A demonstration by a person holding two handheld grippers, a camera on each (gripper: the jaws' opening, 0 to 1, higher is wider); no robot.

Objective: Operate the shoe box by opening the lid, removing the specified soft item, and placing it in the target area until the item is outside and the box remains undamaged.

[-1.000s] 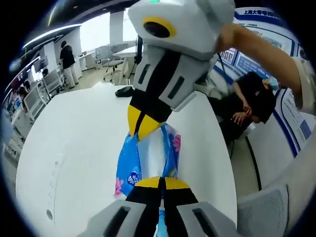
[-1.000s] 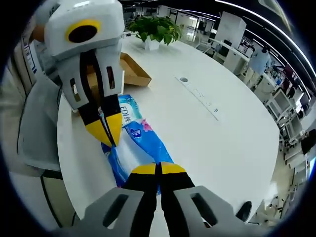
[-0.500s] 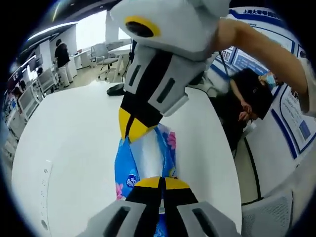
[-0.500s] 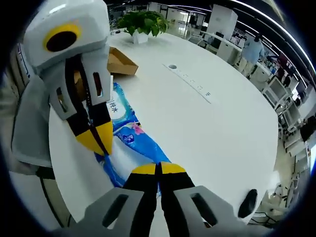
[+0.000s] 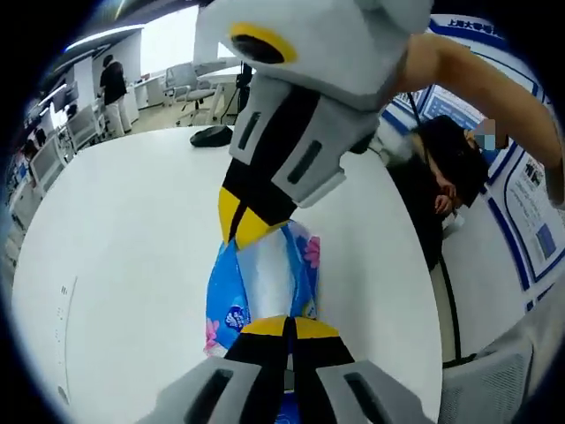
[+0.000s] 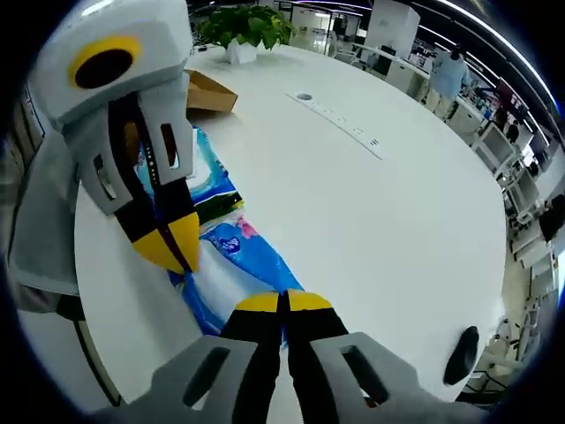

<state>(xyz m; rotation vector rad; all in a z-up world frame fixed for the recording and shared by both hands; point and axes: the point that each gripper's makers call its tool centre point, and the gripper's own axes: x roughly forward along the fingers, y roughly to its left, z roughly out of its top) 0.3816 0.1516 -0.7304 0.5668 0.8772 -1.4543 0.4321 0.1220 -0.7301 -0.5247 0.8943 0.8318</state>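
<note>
In the left gripper view, the left gripper [image 5: 289, 329] rises from the bottom edge with its yellow-tipped jaws pressed together on the near end of the tissue pack [image 5: 265, 281], a blue soft pack printed with pink flowers. The pack stretches away from these jaws over the white worktop [image 5: 124, 238], and its far end is pinched by the right gripper [image 5: 245, 228], which enters from above with its jaws likewise closed. Whether the pack rests on the worktop or hangs just clear of it cannot be told. In the right gripper view, the right gripper [image 6: 284, 305] holds the near end of the same tissue pack [image 6: 237, 256] between closed jaws, and the left gripper [image 6: 172, 243] comes down from the upper left, closed on the pack's other end near the worktop edge. Behind the left gripper, further along the worktop [image 6: 371, 221], stands the brown cardboard shoe box [image 6: 207, 93]; the pack lies wholly outside it and apart from it. Beyond the box is a potted plant [image 6: 240, 31]. A row of small sockets [image 6: 340, 119] is set into the worktop surface. A dark computer mouse [image 5: 210, 135] sits at the far side of the worktop in the left gripper view, with office chairs [image 5: 190, 84] behind it and a seated person [image 5: 455, 168] to the right.
</note>
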